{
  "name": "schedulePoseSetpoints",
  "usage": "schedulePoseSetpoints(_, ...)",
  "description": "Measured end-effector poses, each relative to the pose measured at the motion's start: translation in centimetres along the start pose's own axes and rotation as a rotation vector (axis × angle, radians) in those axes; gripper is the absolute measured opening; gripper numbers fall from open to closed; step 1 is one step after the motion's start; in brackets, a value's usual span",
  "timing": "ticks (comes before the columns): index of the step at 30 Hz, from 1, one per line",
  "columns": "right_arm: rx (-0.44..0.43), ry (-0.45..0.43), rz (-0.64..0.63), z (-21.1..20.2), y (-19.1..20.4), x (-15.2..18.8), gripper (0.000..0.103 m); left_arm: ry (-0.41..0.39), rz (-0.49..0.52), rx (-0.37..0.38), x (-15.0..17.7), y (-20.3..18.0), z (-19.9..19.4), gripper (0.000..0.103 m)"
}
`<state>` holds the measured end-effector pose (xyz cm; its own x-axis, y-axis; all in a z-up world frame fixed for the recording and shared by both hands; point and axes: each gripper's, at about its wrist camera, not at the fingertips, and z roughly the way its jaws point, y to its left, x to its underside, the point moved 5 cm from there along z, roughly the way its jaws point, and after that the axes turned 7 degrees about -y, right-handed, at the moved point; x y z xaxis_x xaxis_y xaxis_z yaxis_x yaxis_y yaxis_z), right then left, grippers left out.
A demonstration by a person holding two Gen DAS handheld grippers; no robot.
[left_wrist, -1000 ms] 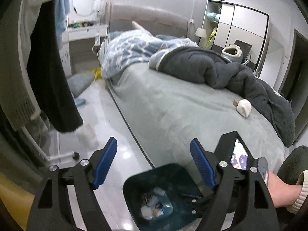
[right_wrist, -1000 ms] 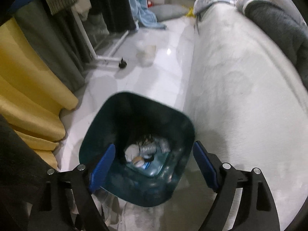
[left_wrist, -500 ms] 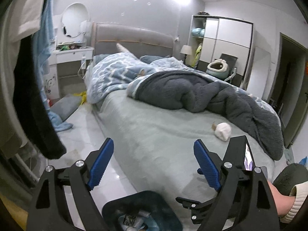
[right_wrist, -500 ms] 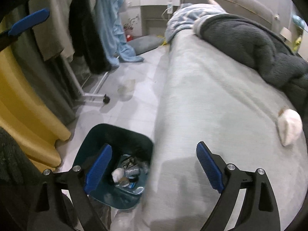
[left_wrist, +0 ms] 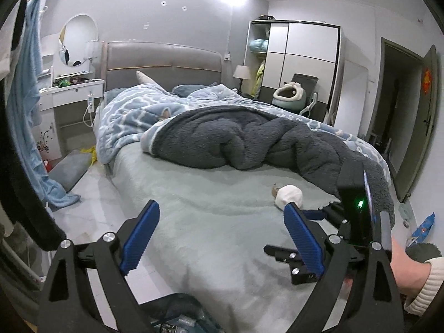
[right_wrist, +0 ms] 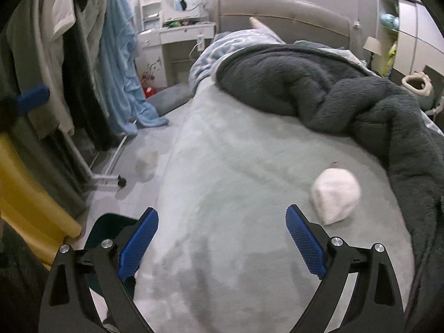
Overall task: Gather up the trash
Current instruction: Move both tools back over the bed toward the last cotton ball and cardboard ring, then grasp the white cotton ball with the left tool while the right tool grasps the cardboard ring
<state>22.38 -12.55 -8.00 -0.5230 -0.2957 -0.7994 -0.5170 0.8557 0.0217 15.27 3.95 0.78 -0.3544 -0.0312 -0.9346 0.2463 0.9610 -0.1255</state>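
Observation:
A white crumpled wad point(left_wrist: 290, 194) lies on the pale green bed sheet point(left_wrist: 211, 194), with a small brown scrap point(left_wrist: 274, 189) beside it. My left gripper point(left_wrist: 221, 206) hangs over the bed's near corner, its jaws opening with nothing between them. The wad sits just beyond its right fingertip. My right gripper point(right_wrist: 221, 212) is also opening and empty, and the wad point(right_wrist: 335, 194) lies ahead to its right. The dark teal bin point(right_wrist: 105, 229) stands on the floor by the bed, behind the right gripper's left finger. Its trash-filled top point(left_wrist: 177, 319) shows at the bottom of the left wrist view.
A dark grey blanket point(right_wrist: 347, 91) and a blue quilt point(left_wrist: 133, 113) are heaped on the bed. A clothes rack point(right_wrist: 83, 69) with hanging clothes and a yellow curtain point(right_wrist: 25, 202) border the floor. A blue wrapper point(left_wrist: 424, 224) lies on the floor right of the bed.
Both grippers have lifted from above the bin and tilted up toward the bed. Their jaws have spread wider. The bin has dropped to the views' lower edges, and the white wad has drawn closer.

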Motion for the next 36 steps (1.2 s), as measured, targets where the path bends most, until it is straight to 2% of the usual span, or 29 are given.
schedulePoseSetpoints(15,-0.009,-0.11,0.117,-1.9,-8.4,-3.5,0.096,0.063,0.087,0.071,1.6,-4.3,6.3,0.093)
schedulePoseSetpoints(19,-0.011,-0.114,0.119,-1.2,-10.3,-3.8,0.096,0.09,0.079,0.094,2.1,-4.9,8.1,0.094)
schedulePoseSetpoints(28,-0.086,-0.103,0.191,0.8,-14.5,-4.4,0.096,0.127,0.1,0.115,2.9,-6.0,12.2,0.094)
schedulePoseSetpoints(31,-0.09,-0.098,0.218,1.5,-16.1,-4.2,0.096,0.143,0.1,0.123,3.4,-6.4,14.0,0.094)
schedulePoseSetpoints(36,-0.082,-0.093,0.191,2.3,-17.8,-4.2,0.096,0.16,0.121,0.132,4.2,-7.4,16.7,0.094)
